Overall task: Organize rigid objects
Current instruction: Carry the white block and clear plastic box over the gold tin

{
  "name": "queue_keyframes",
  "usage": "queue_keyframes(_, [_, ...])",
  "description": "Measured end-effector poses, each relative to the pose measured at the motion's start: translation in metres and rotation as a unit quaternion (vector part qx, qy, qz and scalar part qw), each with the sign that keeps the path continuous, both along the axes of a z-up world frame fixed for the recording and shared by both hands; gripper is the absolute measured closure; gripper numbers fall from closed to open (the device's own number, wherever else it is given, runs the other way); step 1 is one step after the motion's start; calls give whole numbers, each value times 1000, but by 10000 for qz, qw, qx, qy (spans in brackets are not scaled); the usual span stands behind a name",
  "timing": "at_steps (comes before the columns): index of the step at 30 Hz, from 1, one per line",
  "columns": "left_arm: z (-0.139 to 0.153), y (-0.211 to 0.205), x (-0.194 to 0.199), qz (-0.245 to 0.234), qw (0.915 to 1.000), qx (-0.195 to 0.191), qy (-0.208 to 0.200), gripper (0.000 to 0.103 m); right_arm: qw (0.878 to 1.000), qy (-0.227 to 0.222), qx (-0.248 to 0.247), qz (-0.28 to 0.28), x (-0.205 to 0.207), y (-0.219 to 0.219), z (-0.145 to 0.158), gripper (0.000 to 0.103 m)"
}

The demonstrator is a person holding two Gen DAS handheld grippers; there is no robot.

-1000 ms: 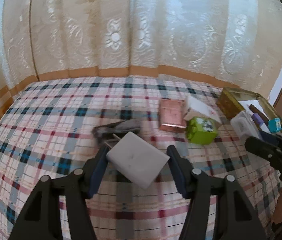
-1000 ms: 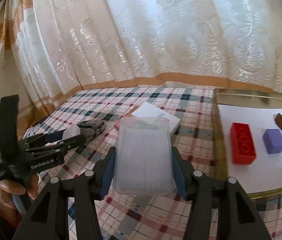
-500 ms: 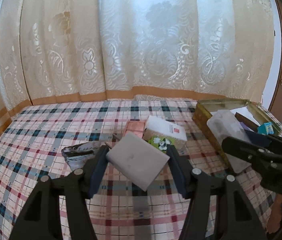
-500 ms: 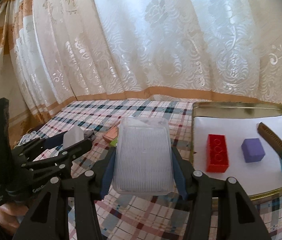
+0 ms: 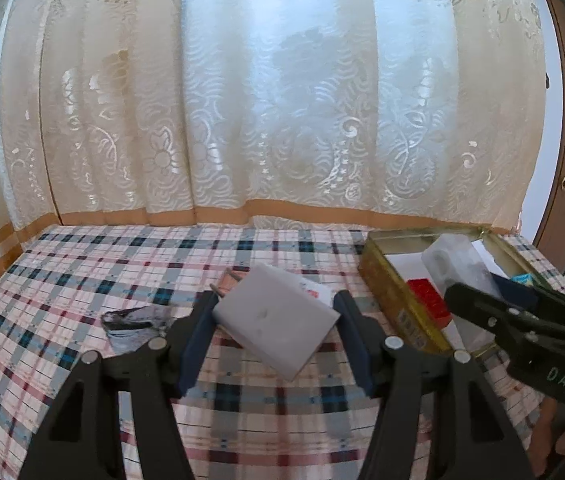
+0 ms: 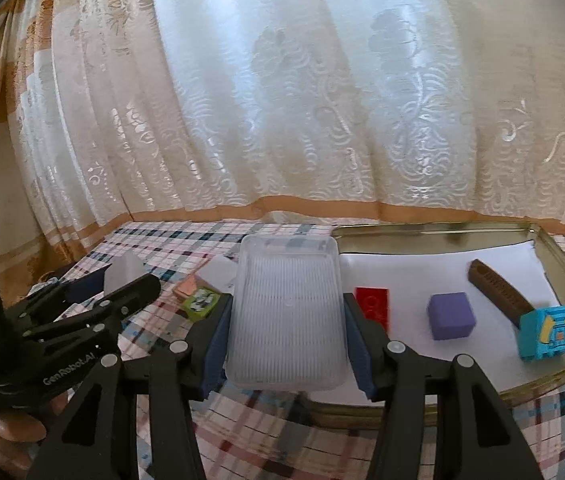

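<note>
Left wrist view: left gripper [image 5: 276, 322] clamped on white flat block [image 5: 276, 320], tilted, held above plaid tablecloth [image 5: 82, 280].
Right wrist view: right gripper [image 6: 286, 334] clamped on clear ribbed plastic tray [image 6: 286, 312], held at near-left edge of gold tin [image 6: 562, 248].
Tin contents: red brick [image 6: 372, 304], purple cube [image 6: 451, 315], brown comb-like bar [image 6: 496, 292], blue printed cube [image 6: 549, 332], all on white liner.
Cloth, left of tin: green box [image 6: 202, 302], pink card [image 6: 186, 289], grey pouch [image 5: 134, 322].
</note>
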State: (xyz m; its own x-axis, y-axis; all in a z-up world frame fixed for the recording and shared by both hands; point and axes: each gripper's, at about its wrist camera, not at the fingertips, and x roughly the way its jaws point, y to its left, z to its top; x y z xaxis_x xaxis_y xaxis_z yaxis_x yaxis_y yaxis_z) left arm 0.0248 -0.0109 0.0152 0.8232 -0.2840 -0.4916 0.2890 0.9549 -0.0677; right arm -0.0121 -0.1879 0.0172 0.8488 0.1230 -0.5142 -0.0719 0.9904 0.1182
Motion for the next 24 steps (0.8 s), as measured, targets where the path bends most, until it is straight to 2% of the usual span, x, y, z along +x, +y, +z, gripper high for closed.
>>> queue_keyframes(15, [4,-56,-3,-228,9995,-202,81,43,9995,-126,-156,-252,-9,-37,8,48])
queue_keyframes(24, [3,-88,-4,-395,9990,-186,139,43,9982,-172,-175,-548,-11,-70,12,48])
